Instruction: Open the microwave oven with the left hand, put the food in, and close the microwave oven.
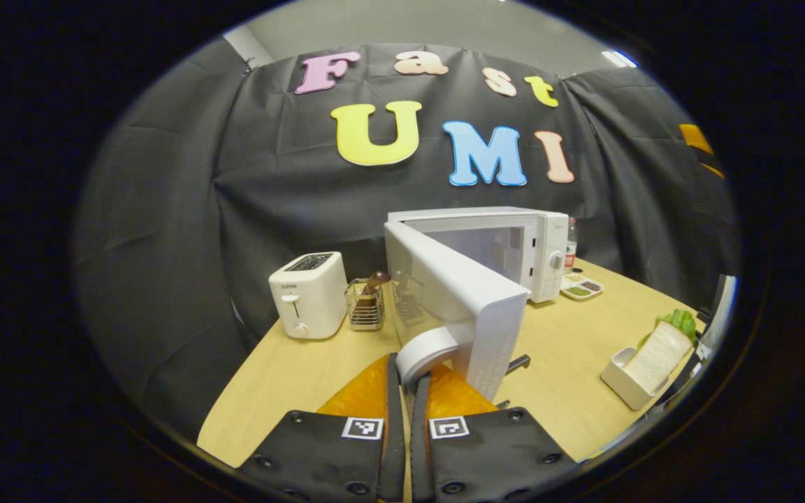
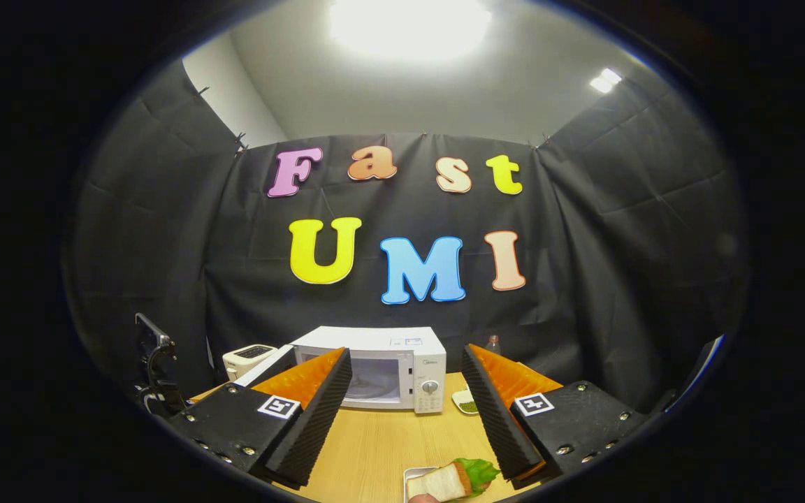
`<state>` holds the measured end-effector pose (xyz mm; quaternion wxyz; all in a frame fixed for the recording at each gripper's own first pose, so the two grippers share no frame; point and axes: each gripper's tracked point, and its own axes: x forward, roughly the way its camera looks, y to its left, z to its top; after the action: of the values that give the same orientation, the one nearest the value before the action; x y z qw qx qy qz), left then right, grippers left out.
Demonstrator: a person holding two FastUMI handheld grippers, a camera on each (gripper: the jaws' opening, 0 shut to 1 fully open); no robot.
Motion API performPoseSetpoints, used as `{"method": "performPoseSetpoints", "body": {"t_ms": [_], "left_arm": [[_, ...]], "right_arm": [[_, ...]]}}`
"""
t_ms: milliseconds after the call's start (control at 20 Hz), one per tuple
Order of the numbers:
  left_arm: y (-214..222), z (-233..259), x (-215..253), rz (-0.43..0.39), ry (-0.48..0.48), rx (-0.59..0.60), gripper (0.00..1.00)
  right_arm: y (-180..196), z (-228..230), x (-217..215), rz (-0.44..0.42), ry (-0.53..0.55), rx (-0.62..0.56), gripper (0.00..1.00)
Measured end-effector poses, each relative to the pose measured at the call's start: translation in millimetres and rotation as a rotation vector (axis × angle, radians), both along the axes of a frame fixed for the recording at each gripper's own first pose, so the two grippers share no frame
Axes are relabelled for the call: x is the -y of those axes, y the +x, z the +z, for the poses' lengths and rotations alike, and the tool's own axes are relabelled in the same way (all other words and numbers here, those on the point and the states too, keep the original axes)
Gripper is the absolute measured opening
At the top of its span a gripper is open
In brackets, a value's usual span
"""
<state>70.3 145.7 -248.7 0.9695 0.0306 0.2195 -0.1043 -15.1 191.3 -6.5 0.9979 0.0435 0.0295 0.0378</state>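
Left gripper view: microwave door (image 1: 469,307) swung toward camera.

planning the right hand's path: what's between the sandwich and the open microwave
Bare tabletop between the sandwich and microwave, seen in the right gripper view.

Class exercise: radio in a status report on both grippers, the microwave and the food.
Left gripper shut on door handle; microwave door open. Right gripper open, above sandwich in its tray. Oven mouth unobstructed.
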Motion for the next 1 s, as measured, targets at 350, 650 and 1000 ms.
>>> {"method": "performPoseSetpoints", "body": {"t_ms": [350,650,1000], "left_arm": [[-5,-2,-10,-0.002,-0.022,-0.016,0.17],[-27,27,-20,0.101,-0.05,0.027,0.66],[-45,104,-10,0.221,-0.077,0.144,0.96]], "right_arm": [[2,9,3,-0.015,-0.041,0.009,0.95],[15,-5,12,0.065,-0.039,-0.031,0.96],[30,-40,30,0.163,-0.007,-0.145,0.96]]}}
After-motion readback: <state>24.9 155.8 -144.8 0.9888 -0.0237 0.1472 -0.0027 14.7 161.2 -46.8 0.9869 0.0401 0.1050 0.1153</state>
